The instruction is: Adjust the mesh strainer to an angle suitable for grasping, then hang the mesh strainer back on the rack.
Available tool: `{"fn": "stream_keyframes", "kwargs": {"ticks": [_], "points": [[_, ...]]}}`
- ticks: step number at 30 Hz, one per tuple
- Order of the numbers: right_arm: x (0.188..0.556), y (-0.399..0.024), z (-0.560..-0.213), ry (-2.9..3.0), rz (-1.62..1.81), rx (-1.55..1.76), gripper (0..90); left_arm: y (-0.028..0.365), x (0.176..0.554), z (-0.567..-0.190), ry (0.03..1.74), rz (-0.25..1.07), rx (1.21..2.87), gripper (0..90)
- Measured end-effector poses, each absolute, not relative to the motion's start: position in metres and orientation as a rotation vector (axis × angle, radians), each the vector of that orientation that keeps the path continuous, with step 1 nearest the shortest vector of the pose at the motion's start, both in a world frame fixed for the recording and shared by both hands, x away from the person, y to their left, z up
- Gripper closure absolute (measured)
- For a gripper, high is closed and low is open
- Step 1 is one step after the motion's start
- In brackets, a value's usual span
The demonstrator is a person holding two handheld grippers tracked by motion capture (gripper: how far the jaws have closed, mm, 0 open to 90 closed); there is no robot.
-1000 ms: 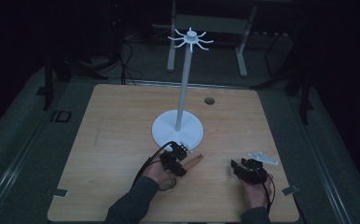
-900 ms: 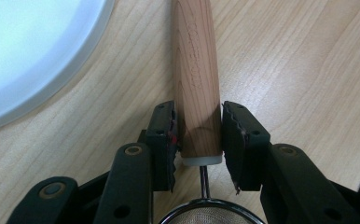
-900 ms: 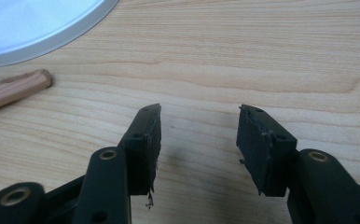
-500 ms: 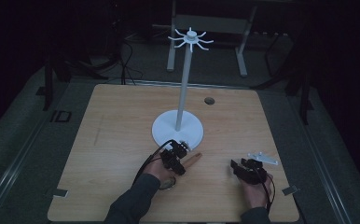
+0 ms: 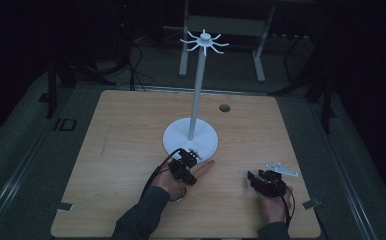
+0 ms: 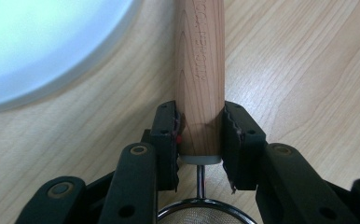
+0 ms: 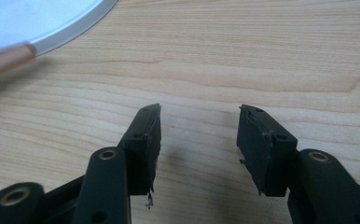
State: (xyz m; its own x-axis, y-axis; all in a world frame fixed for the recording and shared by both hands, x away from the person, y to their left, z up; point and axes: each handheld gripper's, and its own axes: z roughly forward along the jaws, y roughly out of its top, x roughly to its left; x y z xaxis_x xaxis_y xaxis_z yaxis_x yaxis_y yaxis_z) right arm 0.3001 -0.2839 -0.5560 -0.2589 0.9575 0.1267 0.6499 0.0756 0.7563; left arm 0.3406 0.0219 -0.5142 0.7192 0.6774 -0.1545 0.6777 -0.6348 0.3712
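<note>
The left gripper point(image 6: 200, 135) pinches a wooden handle point(image 6: 200, 70) beside the white stand base point(image 5: 191, 140); the right gripper point(image 7: 199, 135) rests spread over the table point(image 7: 262, 56).

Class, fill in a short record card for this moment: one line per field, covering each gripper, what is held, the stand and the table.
left gripper: shut on wooden handle near its metal end
held item: small strainer, mesh rim showing
right gripper: open, nothing between jaws
stand: white, upright, round base, hooks on top
table: light wood
</note>
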Motion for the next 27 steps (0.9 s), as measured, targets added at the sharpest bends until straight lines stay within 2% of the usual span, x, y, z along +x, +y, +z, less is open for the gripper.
{"fn": "stream_keyframes", "kwargs": {"ticks": [11, 22, 27], "points": [[0.3, -0.282, -0.556, 1.96, 1.006, 1.565, 51.9, 0.034, 0.34, -0.499, 1.067, 0.062, 2.405, 68.5], [0.298, -0.274, -0.553, 1.989, 1.034, 1.46, 59.1, 0.045, 0.337, -0.484, 1.086, 0.126, 2.307, 68.5], [0.297, -0.273, -0.553, 1.989, 1.023, 1.456, 59.1, 0.051, 0.337, -0.479, 1.096, 0.143, 2.28, 68.4]]}}
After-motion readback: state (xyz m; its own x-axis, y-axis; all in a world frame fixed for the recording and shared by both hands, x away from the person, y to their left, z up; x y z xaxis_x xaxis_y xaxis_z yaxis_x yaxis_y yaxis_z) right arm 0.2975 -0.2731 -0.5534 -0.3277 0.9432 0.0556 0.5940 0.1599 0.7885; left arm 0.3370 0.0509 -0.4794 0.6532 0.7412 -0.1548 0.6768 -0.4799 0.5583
